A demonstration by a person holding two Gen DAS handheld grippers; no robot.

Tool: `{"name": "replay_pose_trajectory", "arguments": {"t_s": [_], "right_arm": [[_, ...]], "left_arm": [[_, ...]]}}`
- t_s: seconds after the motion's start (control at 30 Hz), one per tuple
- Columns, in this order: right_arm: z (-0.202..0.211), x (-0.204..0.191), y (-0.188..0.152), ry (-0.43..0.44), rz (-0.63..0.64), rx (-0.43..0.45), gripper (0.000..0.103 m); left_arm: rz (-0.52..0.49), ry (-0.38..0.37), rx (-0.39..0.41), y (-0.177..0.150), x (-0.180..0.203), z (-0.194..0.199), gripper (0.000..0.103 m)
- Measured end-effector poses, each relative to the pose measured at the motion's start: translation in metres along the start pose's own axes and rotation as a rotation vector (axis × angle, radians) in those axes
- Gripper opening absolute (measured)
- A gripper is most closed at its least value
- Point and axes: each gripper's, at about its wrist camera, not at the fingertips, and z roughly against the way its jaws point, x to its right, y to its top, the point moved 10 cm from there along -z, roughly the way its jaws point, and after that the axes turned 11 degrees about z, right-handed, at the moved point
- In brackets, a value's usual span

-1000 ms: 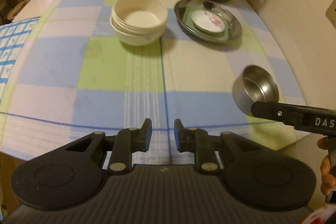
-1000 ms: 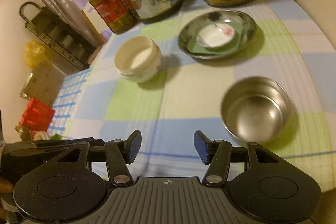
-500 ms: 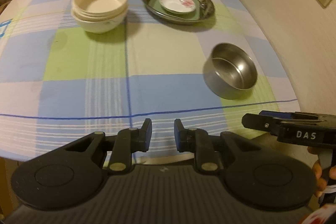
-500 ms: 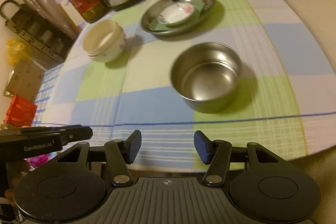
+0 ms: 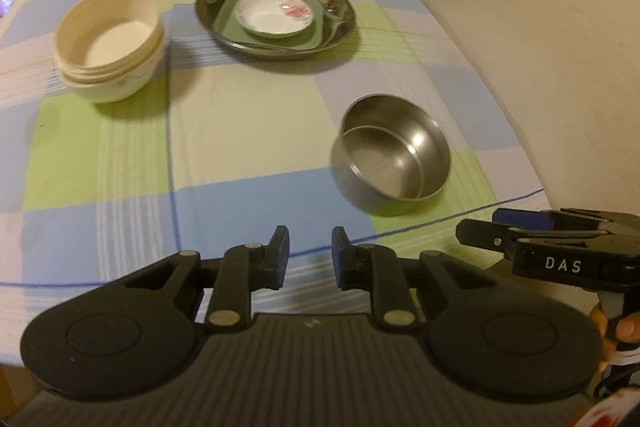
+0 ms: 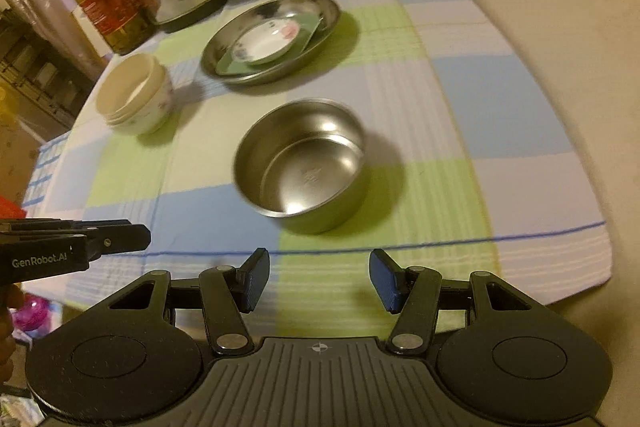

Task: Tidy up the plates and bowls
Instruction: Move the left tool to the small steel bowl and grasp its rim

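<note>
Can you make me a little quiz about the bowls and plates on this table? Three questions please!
1. True or false: the steel bowl has food in it.
2. What sits on the green square plate inside the big steel dish?
A. a spoon
B. a small white flowered saucer
C. a cup
3. Fill in: the cream bowls are ____ one inside another.

Key
1. False. It is empty.
2. B, the small white flowered saucer.
3. Stacked. Neither the left claw nor the right claw holds anything.
</note>
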Motion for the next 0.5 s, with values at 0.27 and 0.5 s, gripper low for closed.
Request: {"name": "replay_pose_trajectory", "arguments": {"t_s": [0.27, 0.5], "right_arm": [[-0.004, 0.021, 0.022, -0.035, -0.024, 0.032, 0.056], [-0.016, 0.024, 0.039, -0.045, -0.021, 0.045, 0.055]], "left_arm": [[-0.031, -0.032, 0.003, 0.020, 0.022, -0.017, 0.020], [-0.060, -0.033, 0.013, 0.039, 0.035, -0.033, 0.023]]}}
